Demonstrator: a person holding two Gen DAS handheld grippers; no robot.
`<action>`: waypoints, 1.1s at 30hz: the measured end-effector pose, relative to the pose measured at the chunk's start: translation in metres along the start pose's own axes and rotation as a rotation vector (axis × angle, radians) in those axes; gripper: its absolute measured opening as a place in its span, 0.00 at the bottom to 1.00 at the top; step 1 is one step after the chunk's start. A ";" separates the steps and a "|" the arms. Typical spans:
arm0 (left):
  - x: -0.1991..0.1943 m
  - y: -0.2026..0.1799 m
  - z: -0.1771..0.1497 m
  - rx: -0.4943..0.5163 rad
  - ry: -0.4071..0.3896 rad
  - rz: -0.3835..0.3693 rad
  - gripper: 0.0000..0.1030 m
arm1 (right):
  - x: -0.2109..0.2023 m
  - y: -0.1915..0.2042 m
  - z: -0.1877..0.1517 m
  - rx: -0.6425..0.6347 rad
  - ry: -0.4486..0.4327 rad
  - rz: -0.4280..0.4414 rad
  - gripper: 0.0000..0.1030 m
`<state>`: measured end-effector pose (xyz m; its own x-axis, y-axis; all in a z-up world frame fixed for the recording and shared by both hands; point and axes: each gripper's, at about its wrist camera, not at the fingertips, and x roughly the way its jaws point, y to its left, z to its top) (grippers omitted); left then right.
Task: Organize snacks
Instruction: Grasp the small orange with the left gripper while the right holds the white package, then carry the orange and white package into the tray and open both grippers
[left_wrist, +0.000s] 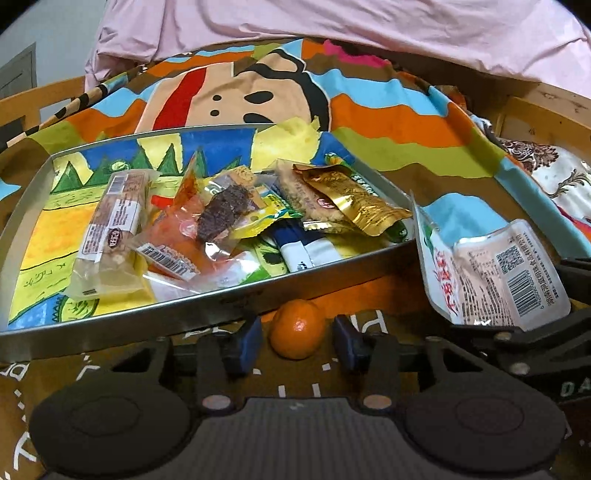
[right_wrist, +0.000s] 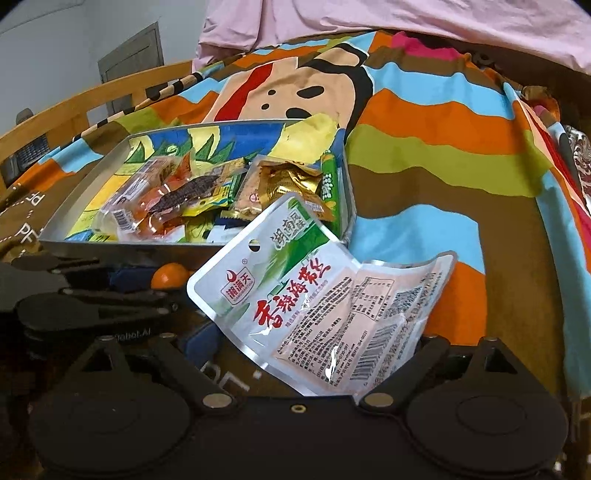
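Note:
A metal tray (left_wrist: 207, 302) with a painted bottom holds several wrapped snacks, among them a gold packet (left_wrist: 354, 201) and a long bar (left_wrist: 110, 229). A small mandarin orange (left_wrist: 295, 328) lies on the blanket just before the tray, between the blue fingertips (left_wrist: 245, 339) of my left gripper (left_wrist: 297, 341), which stands open around it. My right gripper (right_wrist: 314, 354) is shut on a white and green seaweed snack packet (right_wrist: 310, 291), held beside the tray's near right corner (right_wrist: 343, 221). The packet also shows in the left wrist view (left_wrist: 491, 273).
A striped cartoon blanket (left_wrist: 406, 122) covers the bed under the tray. A pink quilt (left_wrist: 332, 26) lies behind. A wooden bed frame (right_wrist: 74, 110) runs along the left. A patterned cloth (left_wrist: 554, 173) is at the far right.

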<state>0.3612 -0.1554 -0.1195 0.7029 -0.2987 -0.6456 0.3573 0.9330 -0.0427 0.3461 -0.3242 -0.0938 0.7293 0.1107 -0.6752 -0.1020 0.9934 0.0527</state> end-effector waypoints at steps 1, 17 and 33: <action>0.000 0.000 0.000 -0.004 -0.001 0.008 0.38 | 0.001 0.000 0.000 0.007 -0.005 0.000 0.87; -0.030 0.004 -0.006 -0.090 -0.027 0.008 0.33 | -0.010 -0.002 0.001 0.055 -0.064 0.050 0.75; -0.058 0.008 0.000 -0.121 -0.068 0.036 0.33 | -0.035 0.003 0.003 0.051 -0.147 0.108 0.73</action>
<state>0.3233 -0.1306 -0.0827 0.7555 -0.2739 -0.5952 0.2574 0.9595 -0.1148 0.3220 -0.3247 -0.0680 0.8070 0.2167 -0.5493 -0.1535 0.9752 0.1593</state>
